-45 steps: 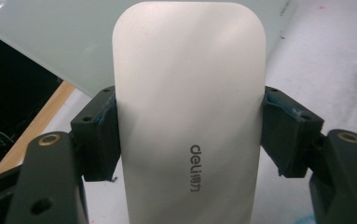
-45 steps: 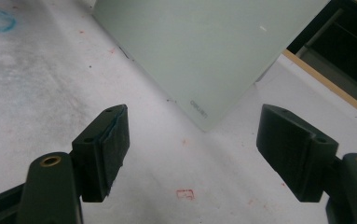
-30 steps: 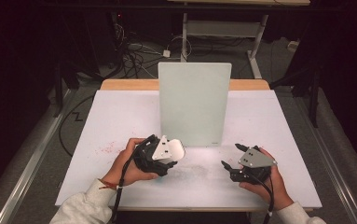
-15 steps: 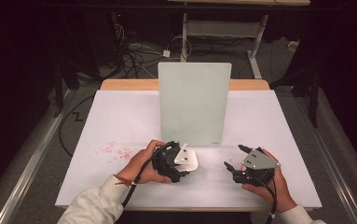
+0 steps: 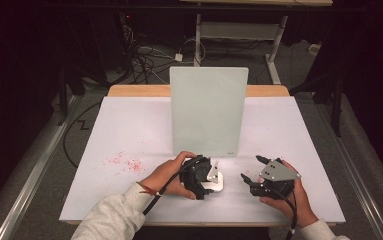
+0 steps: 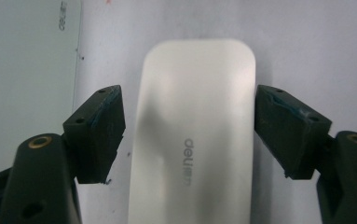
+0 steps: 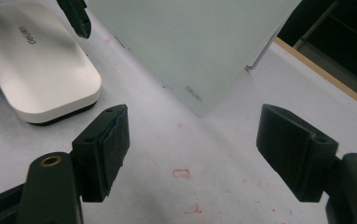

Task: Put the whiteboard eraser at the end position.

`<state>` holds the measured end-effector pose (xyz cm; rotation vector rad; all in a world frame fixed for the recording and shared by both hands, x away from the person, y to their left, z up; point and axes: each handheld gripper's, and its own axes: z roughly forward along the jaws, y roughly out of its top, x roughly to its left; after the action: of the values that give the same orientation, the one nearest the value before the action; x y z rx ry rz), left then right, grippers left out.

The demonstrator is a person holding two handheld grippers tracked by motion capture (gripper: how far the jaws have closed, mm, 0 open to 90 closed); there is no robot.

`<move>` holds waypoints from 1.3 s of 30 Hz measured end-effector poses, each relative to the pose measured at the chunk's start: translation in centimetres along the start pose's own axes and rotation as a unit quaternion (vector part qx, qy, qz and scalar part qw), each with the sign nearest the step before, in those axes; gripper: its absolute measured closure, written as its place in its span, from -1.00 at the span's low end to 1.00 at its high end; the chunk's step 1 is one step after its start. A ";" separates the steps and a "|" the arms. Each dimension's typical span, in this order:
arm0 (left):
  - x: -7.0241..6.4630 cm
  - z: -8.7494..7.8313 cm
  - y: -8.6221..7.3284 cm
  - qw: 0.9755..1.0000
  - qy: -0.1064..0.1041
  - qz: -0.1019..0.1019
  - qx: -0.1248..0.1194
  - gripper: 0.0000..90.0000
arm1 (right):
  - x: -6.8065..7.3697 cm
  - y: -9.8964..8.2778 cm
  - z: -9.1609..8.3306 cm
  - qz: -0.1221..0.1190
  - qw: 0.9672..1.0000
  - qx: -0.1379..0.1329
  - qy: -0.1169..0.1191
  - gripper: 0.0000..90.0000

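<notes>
A white eraser (image 5: 217, 182) lies flat on the white table (image 5: 129, 130), just in front of an upright pale green whiteboard (image 5: 208, 110). My left gripper (image 5: 212, 178) is open and straddles the eraser (image 6: 192, 140), one jaw on each long side. There is a small gap at the left jaw, and the right jaw sits close against the edge. My right gripper (image 5: 251, 169) is open and empty to the right of the eraser. Through its own jaws (image 7: 192, 140) I see the eraser (image 7: 31, 70) at upper left and the whiteboard (image 7: 195, 42) behind.
Red marker smudges (image 5: 124, 162) dot the table left of the left hand, and a small red mark (image 7: 181, 173) lies between the right jaws. The whiteboard (image 6: 27, 70) stands close to the left gripper. Cables and table legs lie beyond the far edge.
The left hand and gripper have shifted right and toward the near edge, with the white eraser at its jaws throughout. The right gripper has barely moved.
</notes>
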<state>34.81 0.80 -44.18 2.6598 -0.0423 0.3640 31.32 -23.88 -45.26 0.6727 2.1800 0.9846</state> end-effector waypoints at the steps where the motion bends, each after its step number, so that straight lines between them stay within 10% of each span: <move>1: 0.0 -0.1 0.0 1.000 0.002 -0.001 -0.005 -0.46 | 0.0 0.0 0.0 0.000 1.000 -0.001 0.000 -0.42; 11: -0.1 -2.1 -1.2 0.996 0.033 -0.035 -0.081 -0.54 | 0.1 0.1 -0.1 0.000 1.000 -0.003 0.001 -0.42; 20: 0.3 -4.2 -3.6 0.981 0.106 -0.081 -0.138 -0.57 | 0.1 0.1 -0.2 -0.001 1.000 -0.005 0.000 -0.42; 39: 0.2 -6.6 -8.2 0.958 0.199 -0.132 -0.161 -0.57 | 0.1 0.2 -0.7 0.000 1.000 -0.012 -0.004 -0.42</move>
<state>34.08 11.06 -42.03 2.1913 0.3474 0.7266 30.78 -24.06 -44.79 0.6639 2.1582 1.0048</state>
